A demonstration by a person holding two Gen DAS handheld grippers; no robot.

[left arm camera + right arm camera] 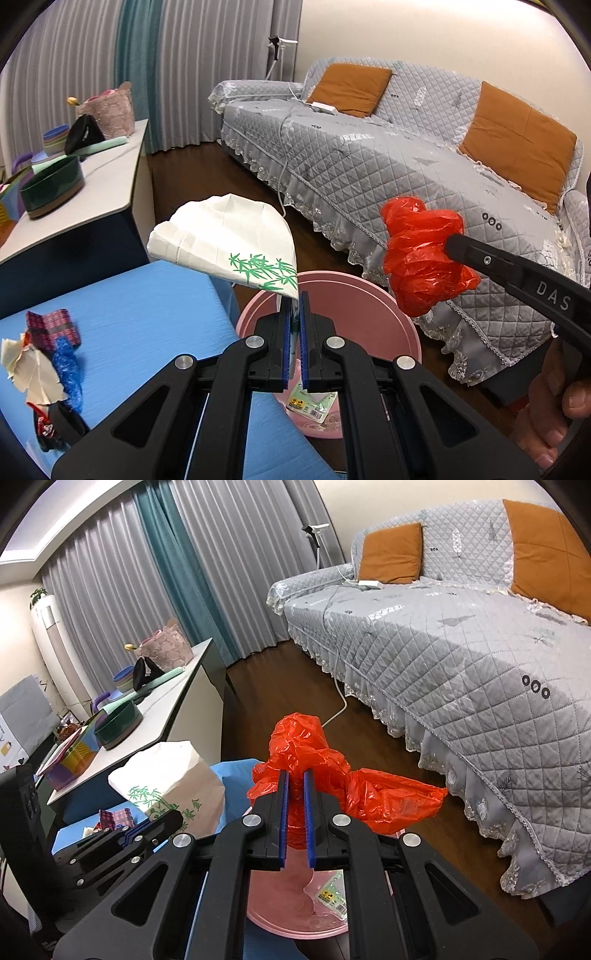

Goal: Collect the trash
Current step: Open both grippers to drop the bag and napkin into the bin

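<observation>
My left gripper (294, 299) is shut on a white paper bag with green bamboo print (225, 243) and holds it over the rim of the pink bin (399, 314). My right gripper (295, 775) is shut on a crumpled red plastic bag (314, 757), held above the same pink bin (291, 923). The right gripper also shows in the left wrist view (448, 247) with the red bag (421, 254). The paper bag also shows in the right wrist view (173, 779). A printed wrapper (314, 402) lies inside the bin. More trash (44, 354) lies on the blue table (147, 295).
A grey quilted sofa (388, 155) with orange cushions stands to the right of the bin. A white side table (92, 177) at the left carries a dark green bowl (51, 188) and other items. Dark wood floor (280, 679) lies between them.
</observation>
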